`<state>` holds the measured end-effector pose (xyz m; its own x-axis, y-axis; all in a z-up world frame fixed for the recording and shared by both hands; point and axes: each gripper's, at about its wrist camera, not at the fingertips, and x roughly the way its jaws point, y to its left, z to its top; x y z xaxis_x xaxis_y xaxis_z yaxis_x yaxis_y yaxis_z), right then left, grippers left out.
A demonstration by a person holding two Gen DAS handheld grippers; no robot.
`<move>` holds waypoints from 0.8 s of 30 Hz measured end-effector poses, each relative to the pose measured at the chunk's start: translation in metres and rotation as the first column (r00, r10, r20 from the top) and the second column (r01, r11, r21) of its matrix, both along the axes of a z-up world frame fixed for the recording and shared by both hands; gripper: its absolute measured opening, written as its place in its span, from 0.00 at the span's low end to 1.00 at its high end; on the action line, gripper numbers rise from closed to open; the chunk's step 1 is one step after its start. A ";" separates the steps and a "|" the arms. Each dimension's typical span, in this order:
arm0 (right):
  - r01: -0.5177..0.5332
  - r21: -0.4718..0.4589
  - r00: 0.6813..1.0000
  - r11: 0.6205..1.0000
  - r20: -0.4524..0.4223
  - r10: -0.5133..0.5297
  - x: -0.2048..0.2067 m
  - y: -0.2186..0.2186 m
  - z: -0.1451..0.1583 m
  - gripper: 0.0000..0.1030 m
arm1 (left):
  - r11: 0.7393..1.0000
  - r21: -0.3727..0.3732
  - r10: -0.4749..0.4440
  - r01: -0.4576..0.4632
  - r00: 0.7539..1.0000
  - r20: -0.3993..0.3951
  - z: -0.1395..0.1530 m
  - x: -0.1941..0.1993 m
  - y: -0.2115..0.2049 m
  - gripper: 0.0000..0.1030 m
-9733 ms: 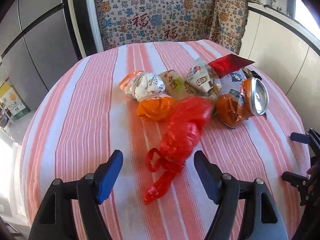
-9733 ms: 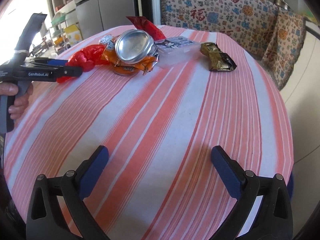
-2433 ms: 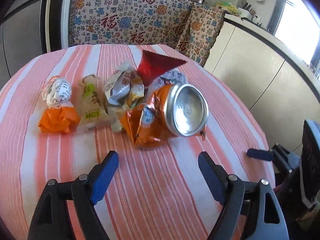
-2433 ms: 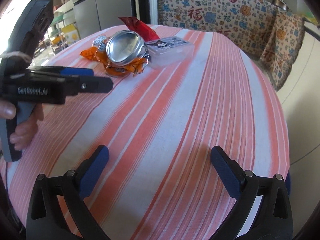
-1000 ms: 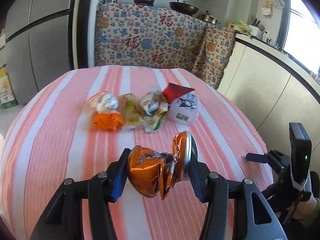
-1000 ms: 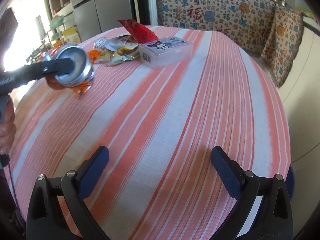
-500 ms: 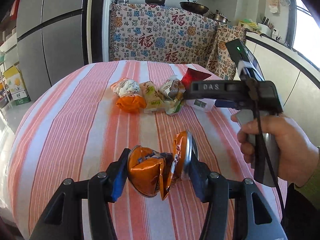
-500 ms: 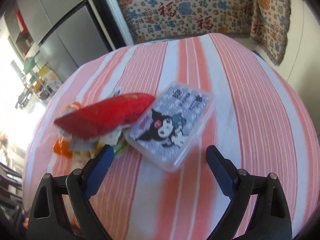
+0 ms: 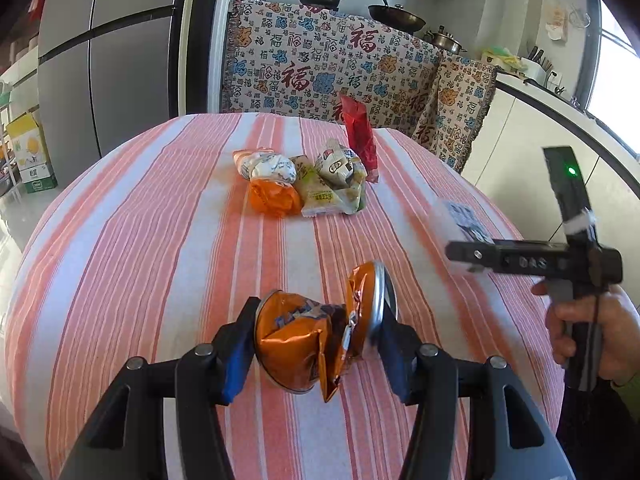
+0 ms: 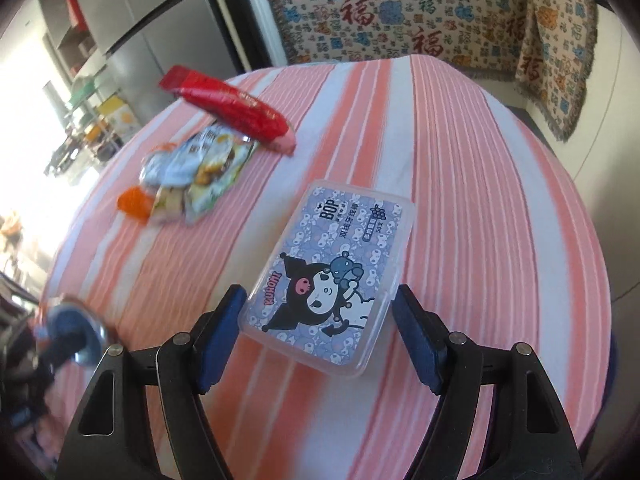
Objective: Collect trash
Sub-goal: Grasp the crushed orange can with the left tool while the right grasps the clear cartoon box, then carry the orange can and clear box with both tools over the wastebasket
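My left gripper (image 9: 316, 344) is shut on a crushed orange can (image 9: 320, 330) and holds it above the striped table (image 9: 160, 240). My right gripper (image 10: 320, 320) is closed around a clear plastic box with a cartoon label (image 10: 332, 272), its pads on both sides, and carries it; the box also shows blurred in the left wrist view (image 9: 464, 220). A pile of wrappers (image 9: 312, 180) lies at the table's middle: an orange wrapper (image 9: 274, 198), white and green packets (image 10: 196, 168) and a red packet (image 9: 360, 136).
The round table's edge (image 10: 592, 264) drops off on the right toward white cabinets (image 9: 520, 140). A patterned cloth-covered counter (image 9: 340, 68) stands behind the table, a grey fridge (image 9: 108, 72) at the left.
My right gripper has closed on the plastic box and drawn it away from the pile toward the table's right side. My left gripper still holds the can, pulled slightly back.
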<state>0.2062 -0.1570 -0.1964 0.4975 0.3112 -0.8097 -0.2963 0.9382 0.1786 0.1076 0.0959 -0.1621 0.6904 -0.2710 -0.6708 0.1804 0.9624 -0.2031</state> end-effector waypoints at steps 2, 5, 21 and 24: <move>-0.011 -0.026 1.000 1.000 -0.011 0.011 -0.014 -0.013 0.001 0.74 | 1.000 -0.001 0.005 -0.005 1.000 -0.002 0.000 0.000 0.000 0.54; -0.015 -0.049 1.000 0.999 -0.021 0.014 -0.020 -0.025 0.006 0.75 | 1.000 0.000 0.012 -0.012 1.000 -0.003 0.002 0.002 -0.002 0.54; 0.110 -0.112 0.992 0.987 -0.048 -0.116 -0.008 -0.028 0.023 0.65 | 0.999 0.043 -0.011 0.010 1.000 0.024 0.016 -0.008 -0.025 0.54; 0.096 -0.080 0.995 0.992 -0.025 -0.098 -0.019 -0.033 0.033 0.65 | 0.999 0.039 -0.027 0.026 0.999 0.026 0.019 -0.008 -0.031 0.54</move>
